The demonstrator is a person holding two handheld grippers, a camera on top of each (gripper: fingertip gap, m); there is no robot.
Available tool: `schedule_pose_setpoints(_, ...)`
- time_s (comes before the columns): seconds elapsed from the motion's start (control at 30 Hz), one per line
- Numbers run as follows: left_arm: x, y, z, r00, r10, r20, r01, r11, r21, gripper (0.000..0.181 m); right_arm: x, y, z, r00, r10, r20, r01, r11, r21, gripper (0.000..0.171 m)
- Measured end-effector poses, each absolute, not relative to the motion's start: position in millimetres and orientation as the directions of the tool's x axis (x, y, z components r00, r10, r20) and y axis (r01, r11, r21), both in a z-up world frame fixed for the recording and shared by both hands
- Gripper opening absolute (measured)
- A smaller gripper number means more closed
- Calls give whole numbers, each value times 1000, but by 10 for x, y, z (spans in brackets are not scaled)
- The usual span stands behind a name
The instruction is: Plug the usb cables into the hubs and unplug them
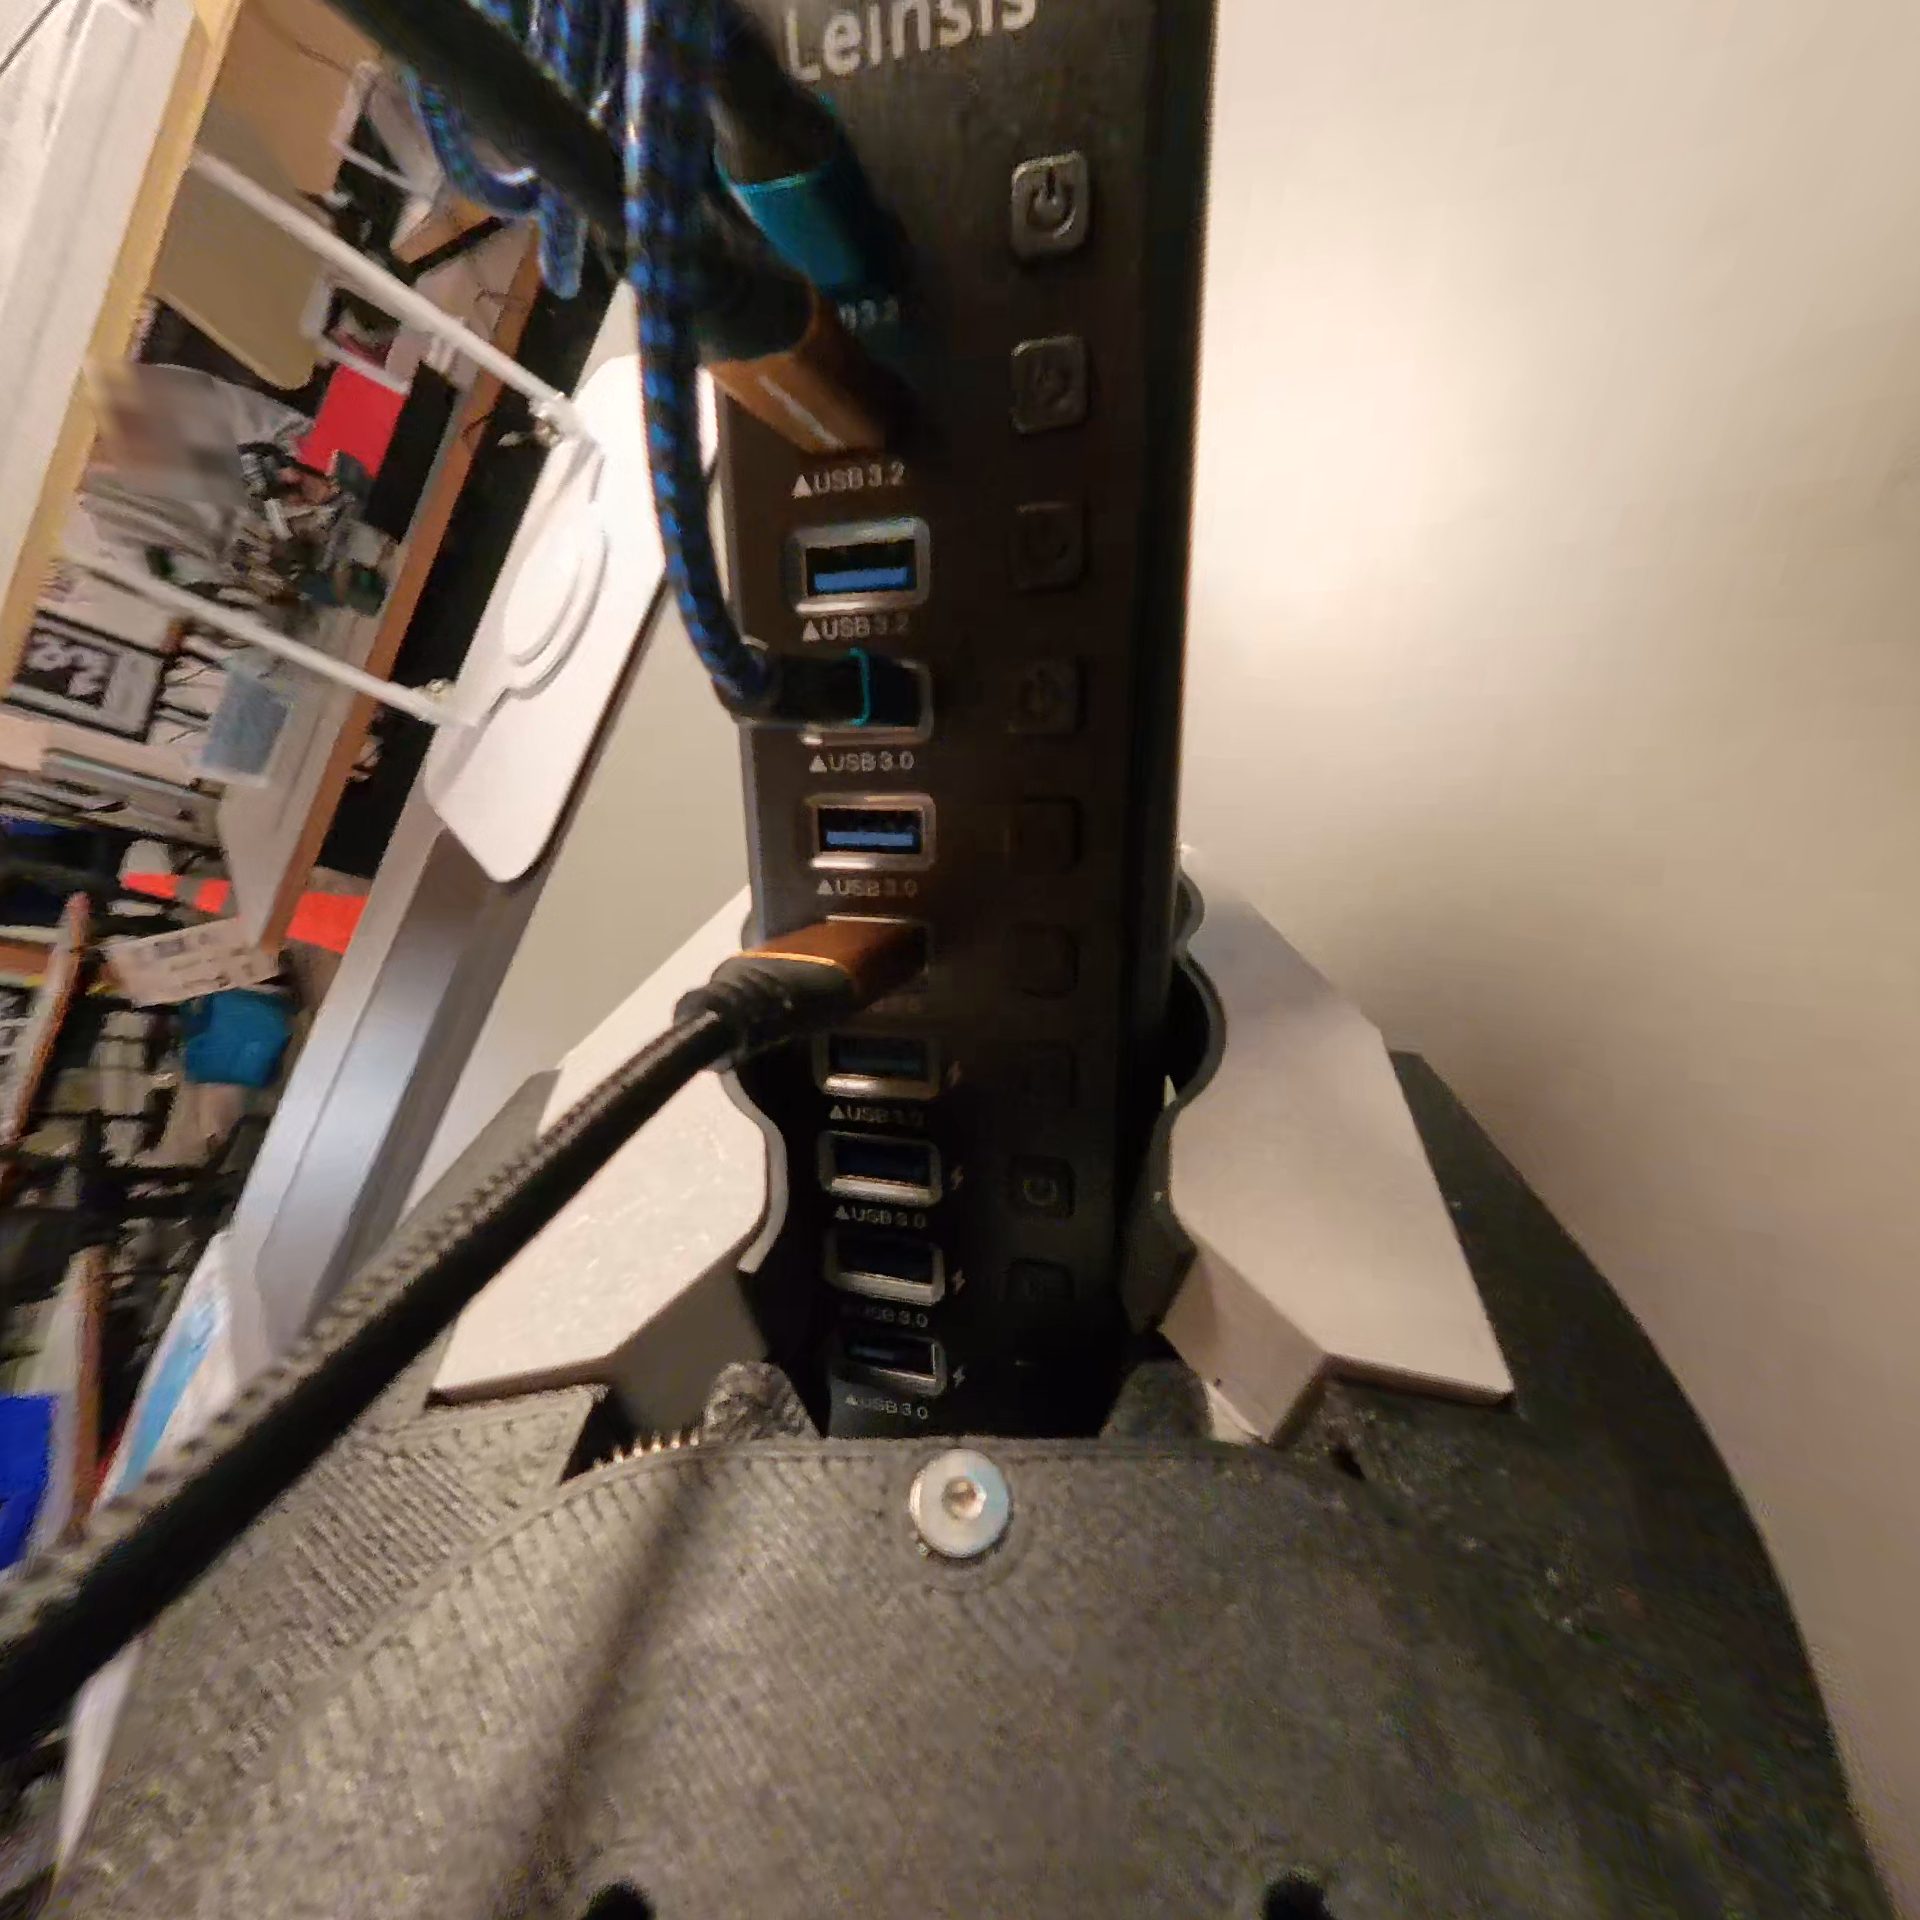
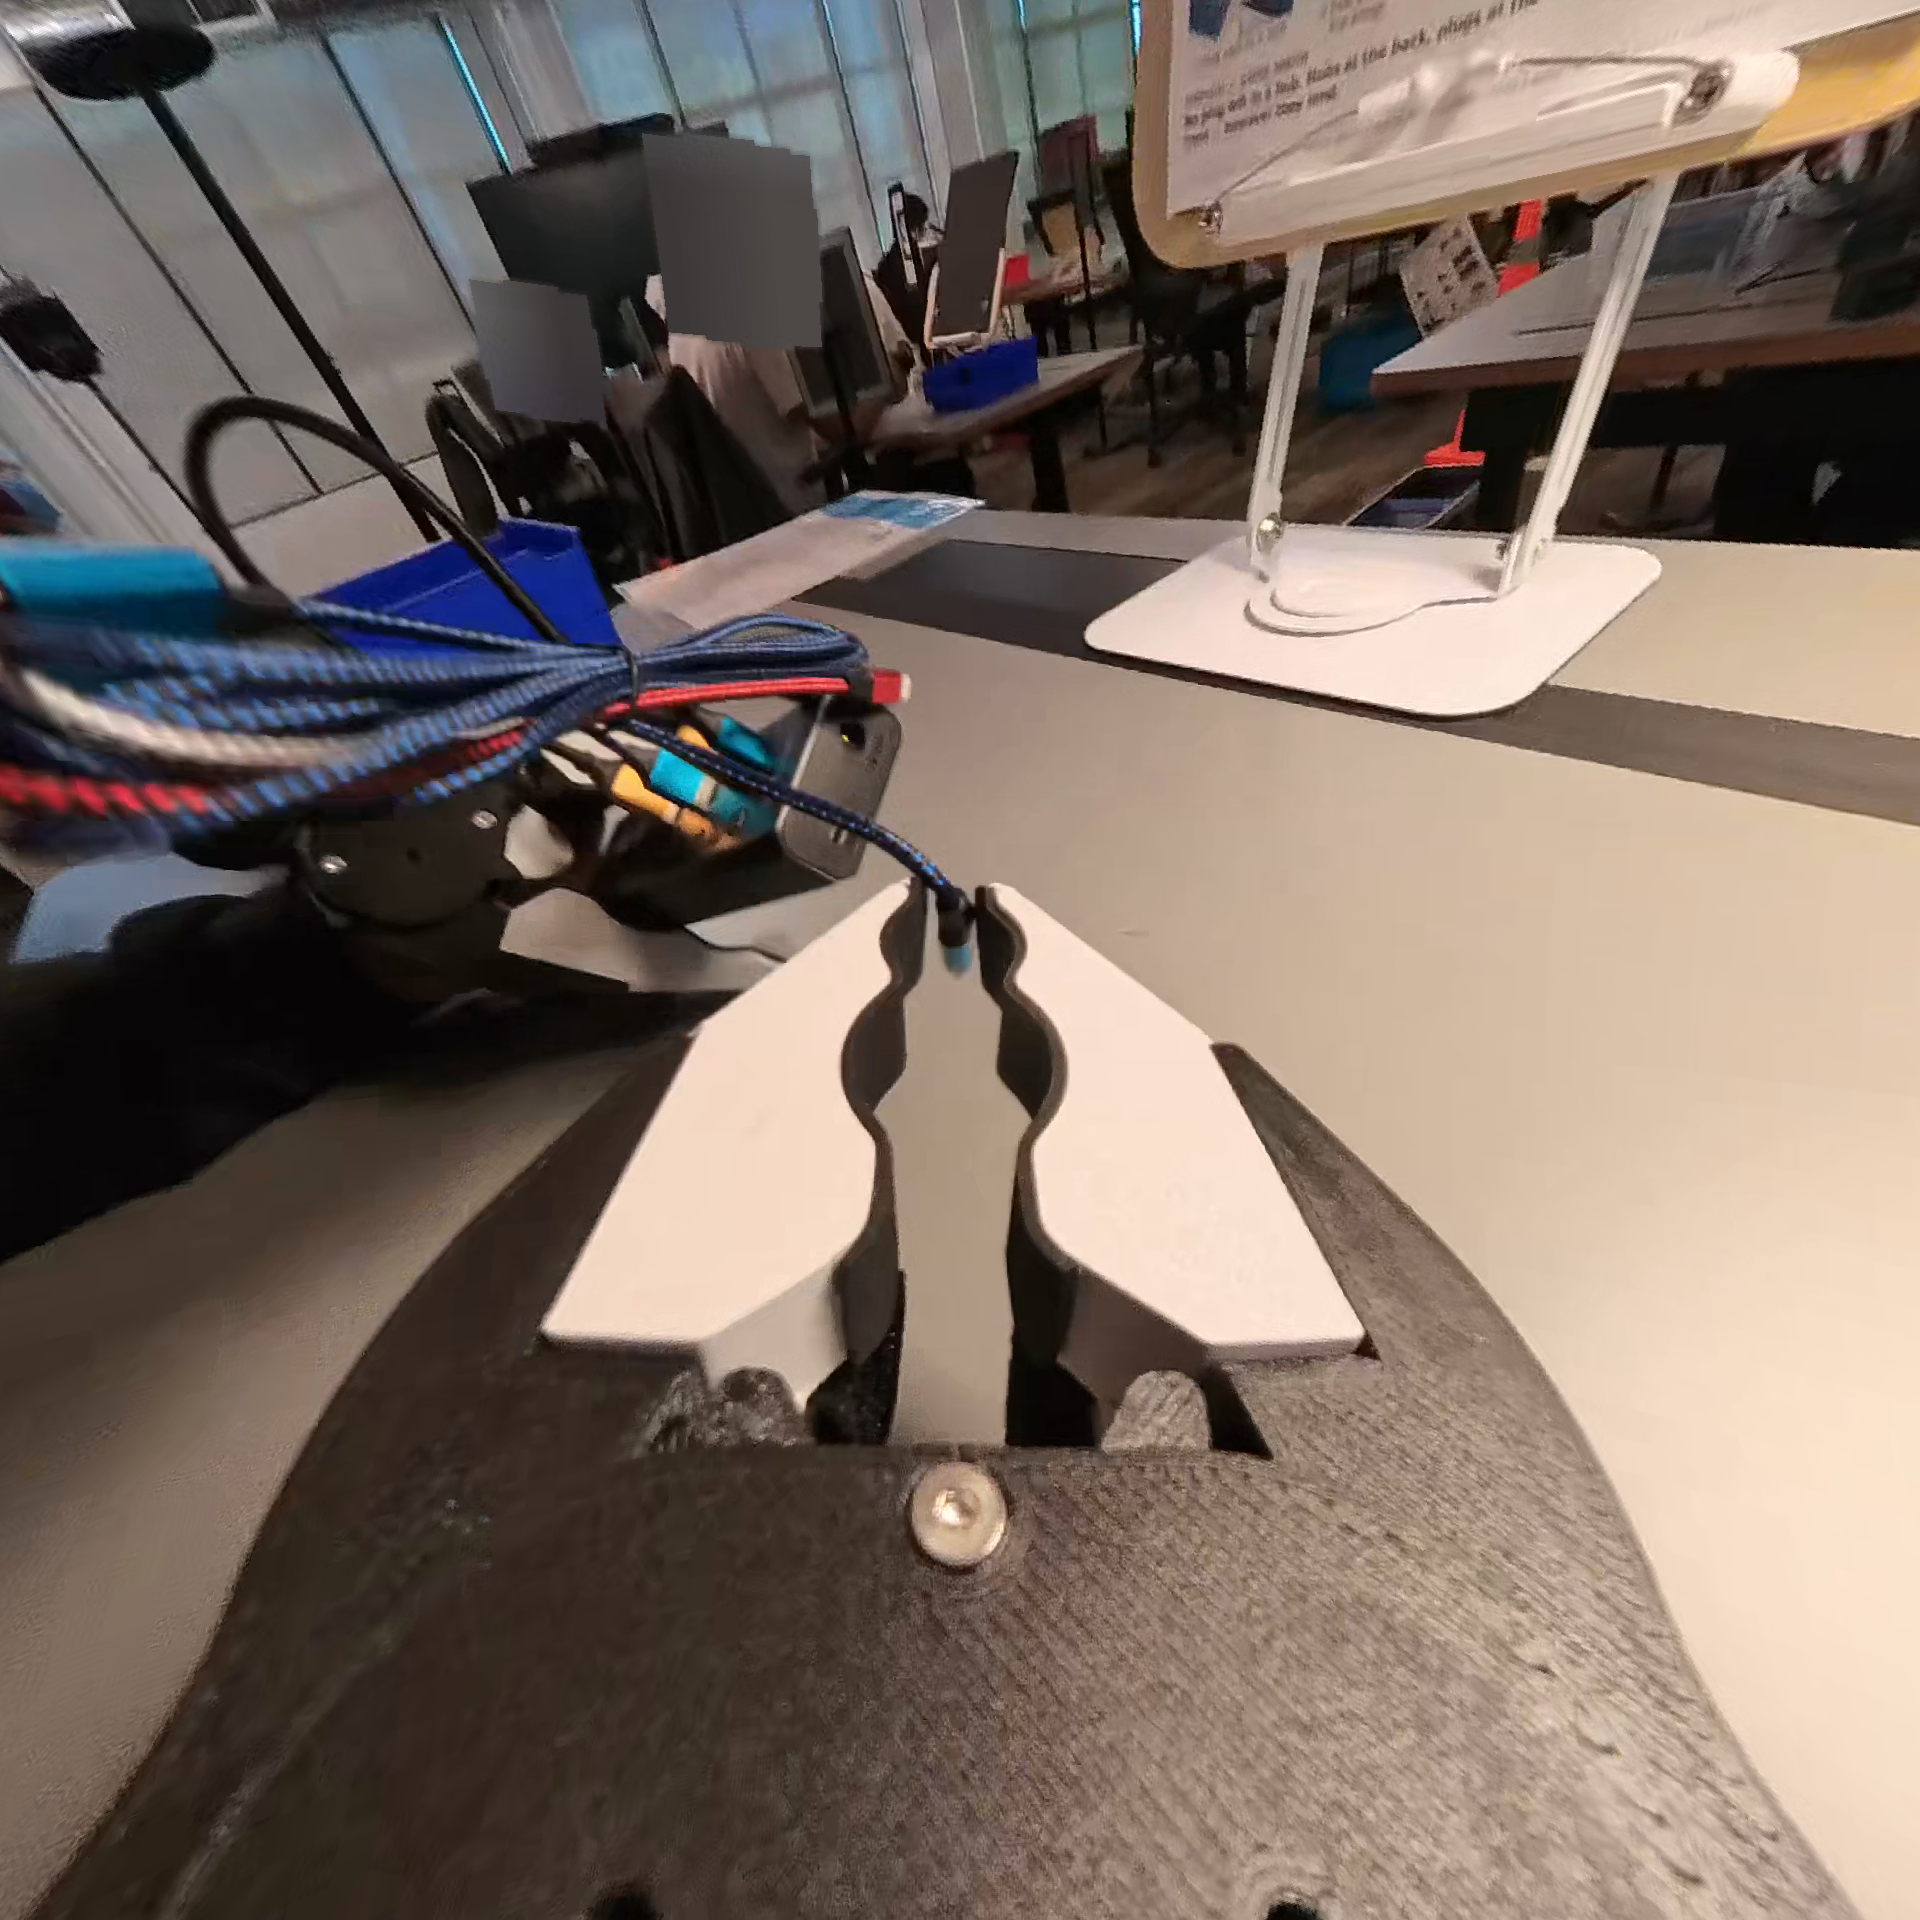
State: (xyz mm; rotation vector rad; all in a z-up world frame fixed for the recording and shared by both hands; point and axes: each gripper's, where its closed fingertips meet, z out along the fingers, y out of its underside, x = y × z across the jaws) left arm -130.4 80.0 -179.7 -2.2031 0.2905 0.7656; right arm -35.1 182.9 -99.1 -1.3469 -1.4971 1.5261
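Left tool [image 1: 966, 1049] is clamped on the black hub [image 1: 966, 727], held up off the bench [image 2: 1351, 987]. Right tool [image 2: 951, 914] pinches a blue cable's plug [image 2: 954, 940] at its tips, just beside the hub. Looks midway to me — four plugs seated, six ports [image 1: 862, 566] bare. Blue bin [image 2: 488, 582] behind; can't see what's inside.

Hub [image 2: 831, 790] left of claw [image 2: 951, 914]; stand [image 2: 1371, 634] behind.

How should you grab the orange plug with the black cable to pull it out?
Grip the flat copper-orange metal plug shell, not its black braided cable. Come from the port side of the black USB hub, jaws across its flat faces, pulling straight out.
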Motion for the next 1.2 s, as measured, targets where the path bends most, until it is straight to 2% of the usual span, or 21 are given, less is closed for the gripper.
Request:
schedule_pose_setpoints(0.13, -1545, 691, -1724, 720, 81, -689, -439, -716, -543, 82, -362, 1836, -1069, -308, 922, -237, 264, -157, -952, 25)
schedule_pose_setpoints(0.23, -1694, 625, -1655, 638, 94, -764, -465, -744, -480, 79, -369, 1936, -1084, -262, 951, -163, 257, -94, -962, 25)
schedule_pose_setpoints(0.37, -1806, 590, -1550, 516, 71, -854, -524, -763, -379, 76, -308, 1868, -842, -286, 954, -91, 155, -47, -987, 24)
schedule_pose_setpoints(0.53, -1794, 639, -1530, 427, 14, -904, -569, -773, -281, 78, -246, 1374, -776, -344, 924, 168, 49, 196, -979, 24)
schedule_pose_setpoints(0.7, -1702, 721, -1518, 326, -53, -944, -624, -762, -173, 80, -297, 1025, -935, -294, 830, 473, -12, 492, -871, 24)
schedule_pose_setpoints(0.9, -1596, 777, -1517, 305, -71, -950, -652, -742, -154, 82, -399, 904, -1035, -160, 629, 761, -8, 770, -638, 20)
schedule_pose_setpoints(1.03, -1552, 799, -1520, 311, -71, -948, -659, -735, -161, 79, -515, 944, -1122, -100, 518, 849, 77, 855, -513, 19)
schedule_pose_setpoints(1.07, -1542, 807, -1527, 320, -69, -945, -661, -730, -171, 79, -533, 943, -1123, -91, 503, 860, 84, 864, -497, 17)
schedule_pose_setpoints(1.13, -1533, 814, -1530, 324, -66, -944, -663, -727, -177, 79, -555, 940, -1091, -60, 483, 874, 86, 874, -477, 0)
schedule_pose_setpoints(1.2, -1546, 808, -1534, 326, -62, -943, -658, -732, -179, 79, -562, 935, -1096, -59, 474, 878, 91, 879, -469, 0)
